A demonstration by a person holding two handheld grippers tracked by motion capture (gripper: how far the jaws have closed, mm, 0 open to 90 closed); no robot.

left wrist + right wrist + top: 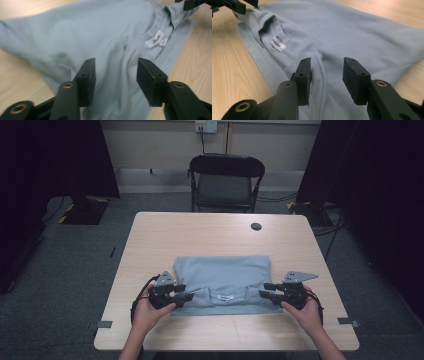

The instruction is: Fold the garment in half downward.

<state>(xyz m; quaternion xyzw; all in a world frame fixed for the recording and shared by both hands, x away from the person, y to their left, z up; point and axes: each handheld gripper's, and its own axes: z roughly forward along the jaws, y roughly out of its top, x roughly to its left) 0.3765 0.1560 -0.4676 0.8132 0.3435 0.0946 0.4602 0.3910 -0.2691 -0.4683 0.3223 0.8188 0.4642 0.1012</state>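
Observation:
A light blue folded polo shirt lies flat near the table's front edge, collar and white neck label toward me. My left gripper rests at the shirt's front left corner and my right gripper at its front right corner. In the left gripper view the jaws stand apart over a ridge of shirt fabric, pads clear of it, with the label beyond. In the right gripper view the gripper is likewise open above a fold of the shirt, the label to its left.
The light wooden table has a dark round cable hole at its far right. A black folding chair stands behind the table. Dark curtains and stand bases flank both sides, and tape marks lie on the grey carpet.

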